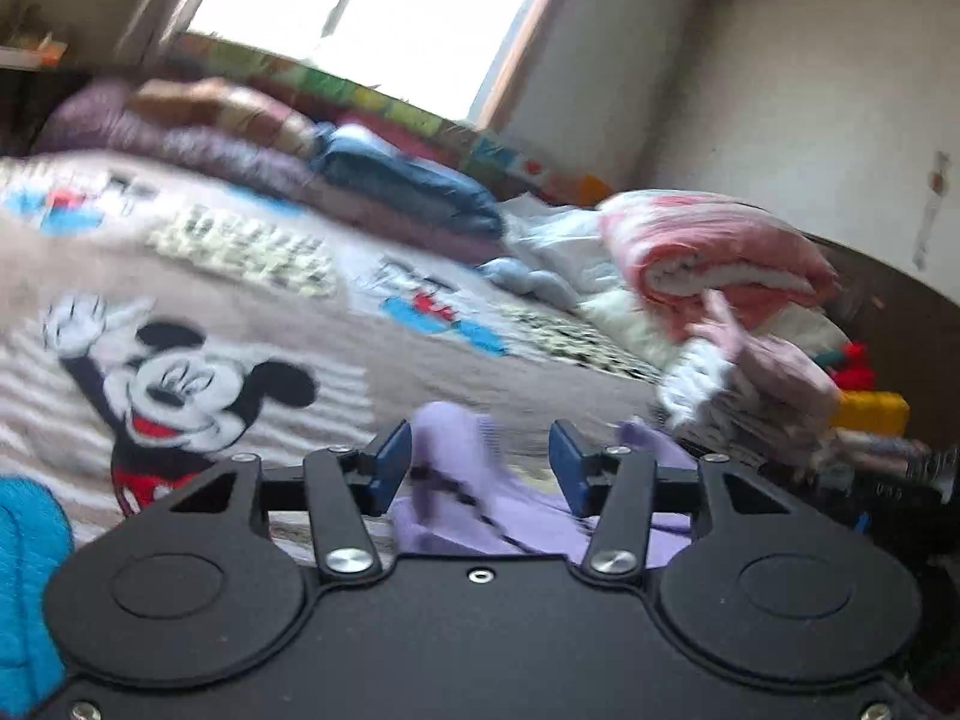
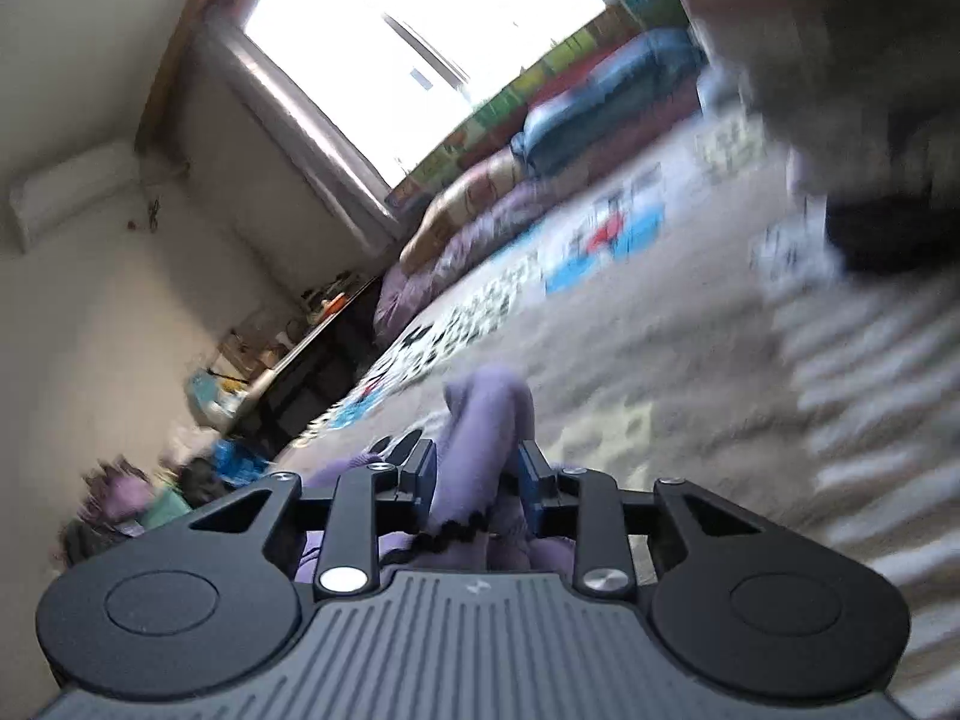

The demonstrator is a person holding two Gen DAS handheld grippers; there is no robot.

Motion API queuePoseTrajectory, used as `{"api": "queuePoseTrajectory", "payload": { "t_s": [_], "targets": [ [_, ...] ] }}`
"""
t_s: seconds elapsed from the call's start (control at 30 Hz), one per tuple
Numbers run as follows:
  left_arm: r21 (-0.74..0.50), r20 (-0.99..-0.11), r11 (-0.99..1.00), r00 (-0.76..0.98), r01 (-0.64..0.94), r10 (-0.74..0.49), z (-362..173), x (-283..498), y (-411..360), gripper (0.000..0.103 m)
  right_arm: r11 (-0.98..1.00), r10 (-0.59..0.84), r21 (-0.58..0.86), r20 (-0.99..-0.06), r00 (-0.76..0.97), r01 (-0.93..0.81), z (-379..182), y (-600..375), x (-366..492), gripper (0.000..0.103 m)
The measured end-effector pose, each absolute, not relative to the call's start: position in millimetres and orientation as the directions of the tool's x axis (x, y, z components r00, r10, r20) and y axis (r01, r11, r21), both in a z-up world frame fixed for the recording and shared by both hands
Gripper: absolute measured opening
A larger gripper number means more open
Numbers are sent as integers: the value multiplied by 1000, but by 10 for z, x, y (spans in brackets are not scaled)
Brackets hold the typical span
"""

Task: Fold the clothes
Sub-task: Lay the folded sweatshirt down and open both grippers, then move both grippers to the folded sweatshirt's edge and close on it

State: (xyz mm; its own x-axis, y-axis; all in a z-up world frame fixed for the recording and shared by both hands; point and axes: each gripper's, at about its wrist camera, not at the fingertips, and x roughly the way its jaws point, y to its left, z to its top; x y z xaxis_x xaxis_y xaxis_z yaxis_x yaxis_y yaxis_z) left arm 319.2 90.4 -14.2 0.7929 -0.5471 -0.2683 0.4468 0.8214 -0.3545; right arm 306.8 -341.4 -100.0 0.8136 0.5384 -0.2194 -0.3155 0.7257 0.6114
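Observation:
A lilac garment with black trim [image 1: 474,492] lies bunched on the Mickey Mouse bedspread [image 1: 252,312]. My left gripper [image 1: 480,462] hovers over it with its jaws apart; cloth shows in the gap, but the blue pads do not touch it. In the right wrist view my right gripper [image 2: 477,480] has its jaws narrowed around a raised fold of the same lilac garment [image 2: 486,420], and the black scalloped trim [image 2: 456,525] hangs between the pads. Both views are blurred.
A pile of clothes with a rolled pink-and-white blanket [image 1: 714,252] sits at the right of the bed. Folded purple and blue quilts [image 1: 384,180] lie along the window side. A turquoise cloth [image 1: 27,570] is at the left edge. A shelf [image 2: 300,348] stands by the wall.

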Motion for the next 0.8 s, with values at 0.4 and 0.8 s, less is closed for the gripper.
{"api": "queuePoseTrajectory", "payload": {
  "t_s": [0.4, 0.8],
  "targets": [
    [-26, -377, 798, 734, 601, -565, -453, 2700, 178, 49, 844, 533, 97, -262, 805, -527, -756, -2570, 2269, 36],
    [-53, -451, 780, 682, 624, -576, -706, 2875, 187, 52, 850, 526, 267, -414, 743, -454, -1166, -2616, 2516, 38]
  ]
}}
